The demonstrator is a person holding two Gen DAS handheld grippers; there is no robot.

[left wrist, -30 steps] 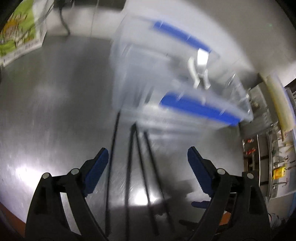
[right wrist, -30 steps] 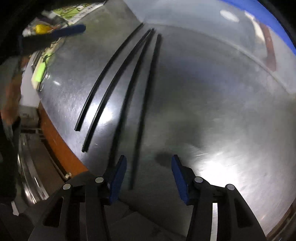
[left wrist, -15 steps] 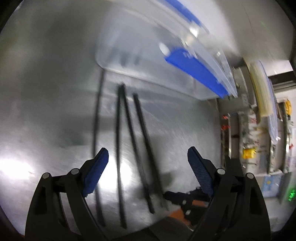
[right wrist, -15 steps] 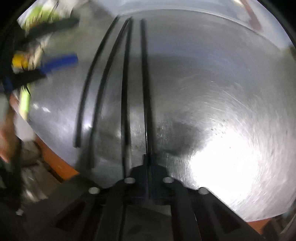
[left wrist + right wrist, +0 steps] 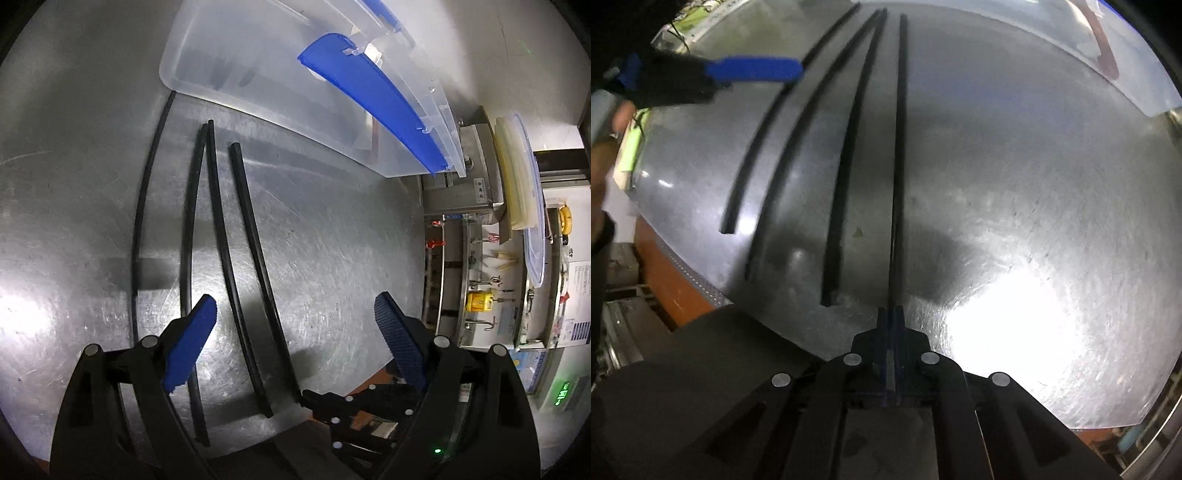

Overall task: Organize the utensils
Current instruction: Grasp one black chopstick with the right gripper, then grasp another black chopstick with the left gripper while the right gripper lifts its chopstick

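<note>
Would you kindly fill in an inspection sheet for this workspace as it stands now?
Surface: scratched steel table, glare patches.
Job's things: four black chopsticks lying roughly parallel; clear bin with blue handles beyond their far ends.
Clutter: nothing seen on the table.
Grippers: left claw open above the chopsticks; right claw shut on the rightmost chopstick.
Cables: nothing seen.
Surroundings: metal shelving and stacked lids beyond the table edge.

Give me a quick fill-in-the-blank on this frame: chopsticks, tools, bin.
1. The right tool is ___ on the rightmost chopstick.
2. The left tool is ___ and holds nothing.
3. ___ black chopsticks lie on the metal table.
4. The clear bin has ___ handles.

Missing words: shut; open; four; blue
</note>
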